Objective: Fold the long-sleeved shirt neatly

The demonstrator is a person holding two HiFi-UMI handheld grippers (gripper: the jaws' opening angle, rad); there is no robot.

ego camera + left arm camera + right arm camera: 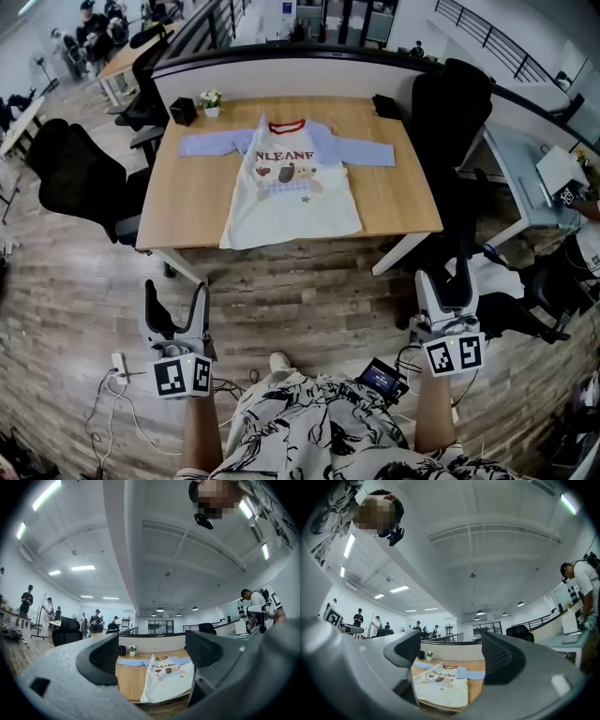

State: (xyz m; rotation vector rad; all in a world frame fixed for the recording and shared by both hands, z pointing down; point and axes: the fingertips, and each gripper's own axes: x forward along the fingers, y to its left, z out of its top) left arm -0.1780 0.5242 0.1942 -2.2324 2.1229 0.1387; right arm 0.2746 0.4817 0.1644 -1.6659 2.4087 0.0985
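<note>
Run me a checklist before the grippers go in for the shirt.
1. Shirt flat, front up, sleeves spread on the table: ok.
2. Left gripper jaws apart, empty: ok.
3. Right gripper jaws apart, empty: ok.
4. Grippers at the shirt: not ok, both are over the floor, short of the table.
5. Potted plant and black box apart from the sleeves: ok.
6. Hem fully on the table: cannot tell.

A: Bright enough?
B: Yes, evenly lit by ceiling strip lights [47, 494], which glare white. Soft shadows only. Fisheye bends the edges; both gripper views go dark at the corners.
</note>
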